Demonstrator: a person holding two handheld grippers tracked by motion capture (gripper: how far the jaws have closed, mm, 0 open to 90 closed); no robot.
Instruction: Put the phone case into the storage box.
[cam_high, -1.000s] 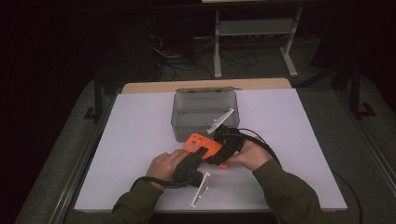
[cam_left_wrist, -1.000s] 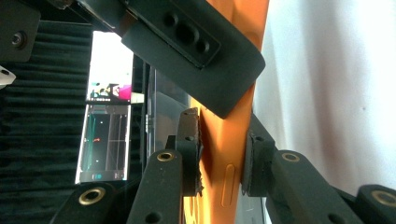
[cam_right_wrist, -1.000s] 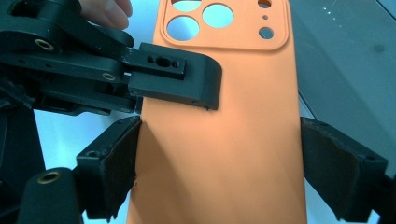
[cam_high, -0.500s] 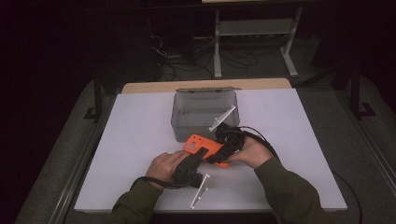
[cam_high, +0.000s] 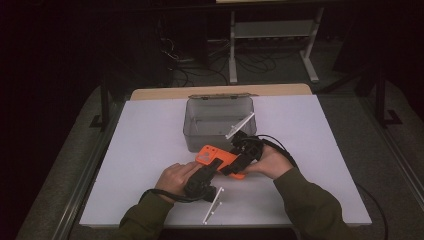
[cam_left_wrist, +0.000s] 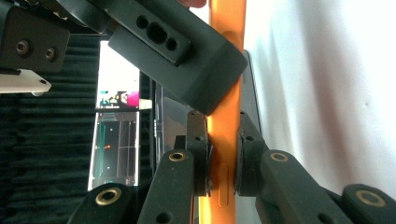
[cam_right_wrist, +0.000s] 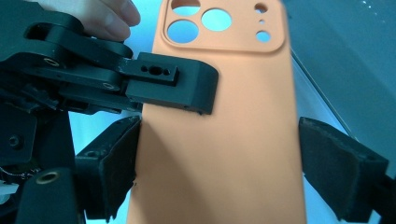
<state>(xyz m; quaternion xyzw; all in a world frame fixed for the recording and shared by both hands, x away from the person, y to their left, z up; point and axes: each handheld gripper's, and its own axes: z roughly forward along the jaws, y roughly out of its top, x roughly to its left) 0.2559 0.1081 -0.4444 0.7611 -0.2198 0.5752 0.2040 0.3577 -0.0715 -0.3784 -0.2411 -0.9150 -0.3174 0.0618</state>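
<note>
Left gripper view: left gripper (cam_left_wrist: 223, 163) clamped on orange phone case (cam_left_wrist: 226, 116); right gripper (cam_right_wrist: 219, 154) wide astride it.

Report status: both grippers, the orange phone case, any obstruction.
Left gripper shut on orange phone case. Right gripper straddling it, left pad touching, right pad apart. Clear bin just behind.

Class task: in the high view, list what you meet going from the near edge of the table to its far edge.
Left gripper → orange phone case → clear plastic box → the table's bare wooden far edge.
</note>
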